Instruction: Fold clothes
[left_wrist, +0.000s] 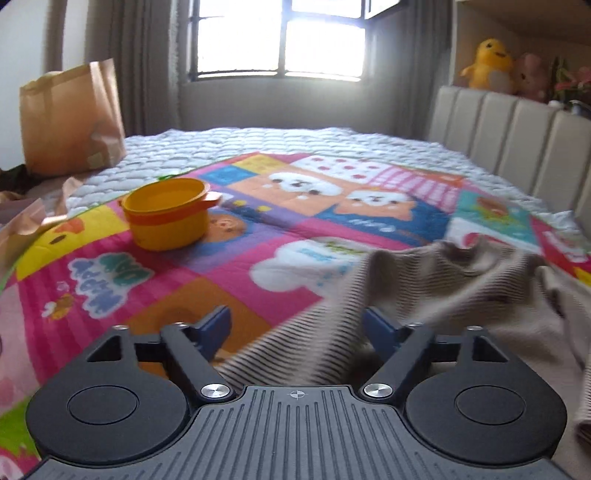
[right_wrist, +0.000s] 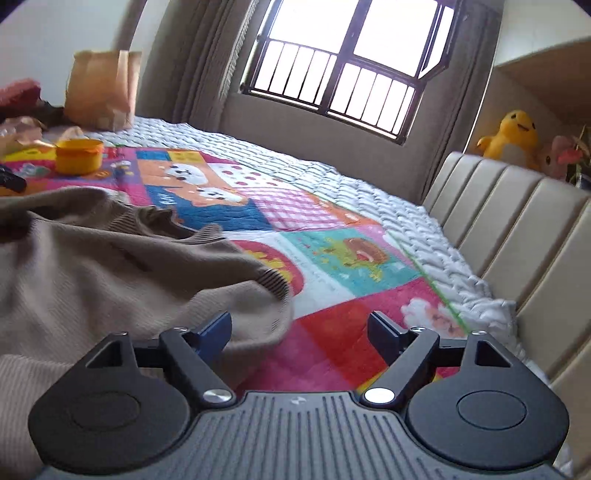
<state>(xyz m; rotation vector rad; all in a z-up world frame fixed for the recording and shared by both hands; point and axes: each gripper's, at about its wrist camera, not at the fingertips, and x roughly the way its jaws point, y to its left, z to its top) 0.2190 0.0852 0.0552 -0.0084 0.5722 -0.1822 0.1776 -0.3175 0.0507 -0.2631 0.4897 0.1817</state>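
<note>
We are holding the left tool with its two blue fingers spread apart, and the ribbed edge of the beige sweater is lying in the gap between them, not pinched. We are holding the right tool with its fingers spread apart too; its left finger is touching the rounded edge of that sweater, while its right finger is hovering over the colourful play mat. The sweater is lying crumpled on the mat's near part. Further across the mat a yellow pot is standing upright, well apart from the sweater. The mat is resting on a white quilted bed, with a brown paper bag beyond the mat's far left corner and a padded headboard along the mat's right side.
</note>
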